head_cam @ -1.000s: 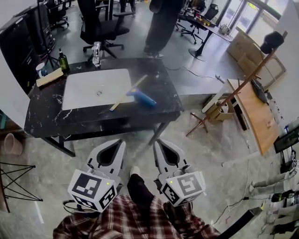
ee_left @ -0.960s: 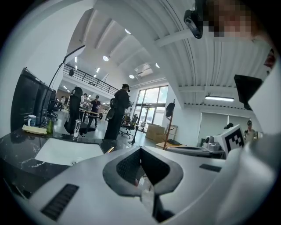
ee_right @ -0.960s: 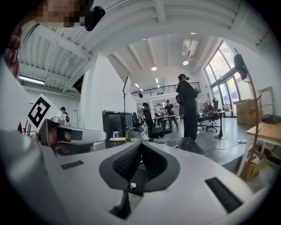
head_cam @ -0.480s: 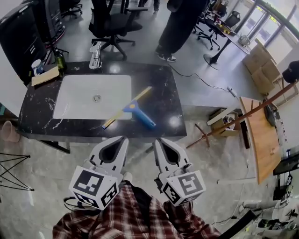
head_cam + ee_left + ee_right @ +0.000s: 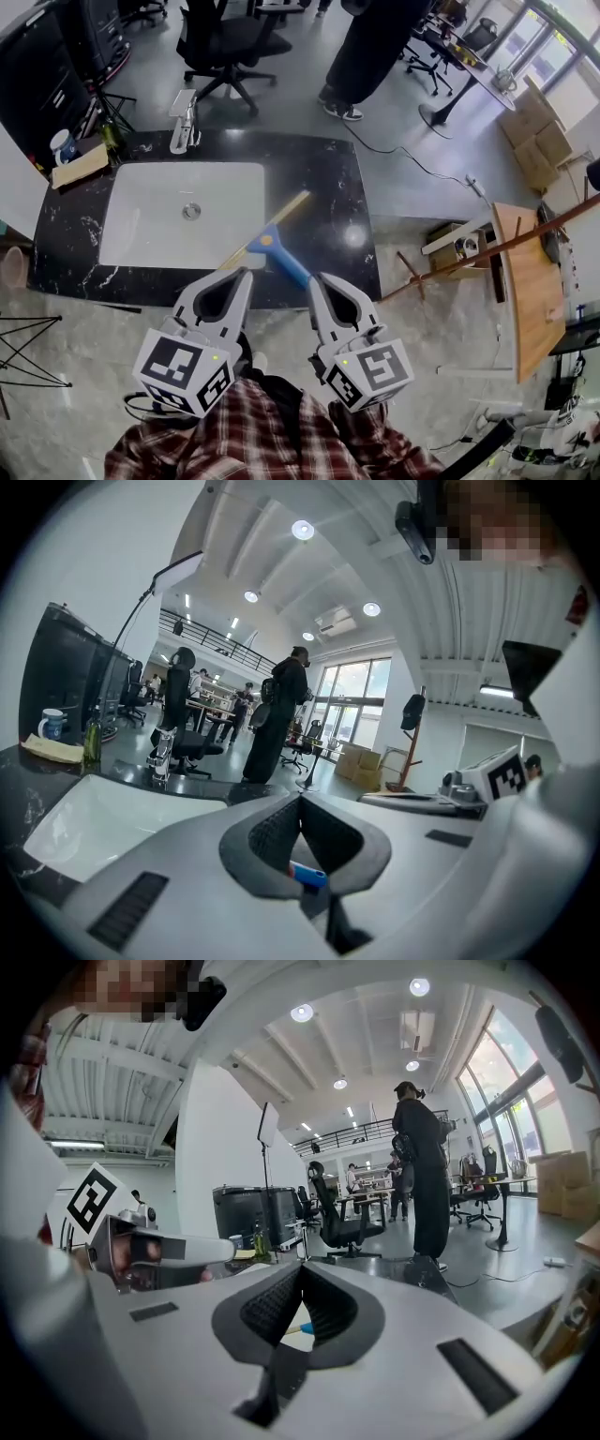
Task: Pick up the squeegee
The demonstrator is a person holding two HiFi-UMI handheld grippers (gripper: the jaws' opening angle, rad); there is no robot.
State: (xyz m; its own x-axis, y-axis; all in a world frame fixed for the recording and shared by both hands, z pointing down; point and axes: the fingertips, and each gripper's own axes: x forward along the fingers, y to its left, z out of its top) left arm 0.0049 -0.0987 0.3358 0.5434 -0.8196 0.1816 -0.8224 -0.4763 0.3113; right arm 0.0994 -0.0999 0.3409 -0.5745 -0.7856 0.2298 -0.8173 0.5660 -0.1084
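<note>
Squeegee (image 5: 270, 242) noted on desk (image 5: 349, 187) front edge, approx. 12 o'clock just ahead of L claw (image 5: 247, 279) and R claw (image 5: 314, 279), both pressed together, empty; R claw to be spread, set astride blue handle (image 5: 291, 272), then closed squarely w/o dragging.

squeegee (image 5: 267, 240) 1 | sink (image 5: 141, 230) 1 | faucet (image 5: 183, 122) 1 | mug (image 5: 63, 147) 1 | bottle (image 5: 109, 135) 1 | grippers 2: left gripper (image 5: 240, 276), right gripper (image 5: 322, 279)

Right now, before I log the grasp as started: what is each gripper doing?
Left gripper: jaws closed, holding nothing.
Right gripper: jaws closed, holding nothing.
</note>
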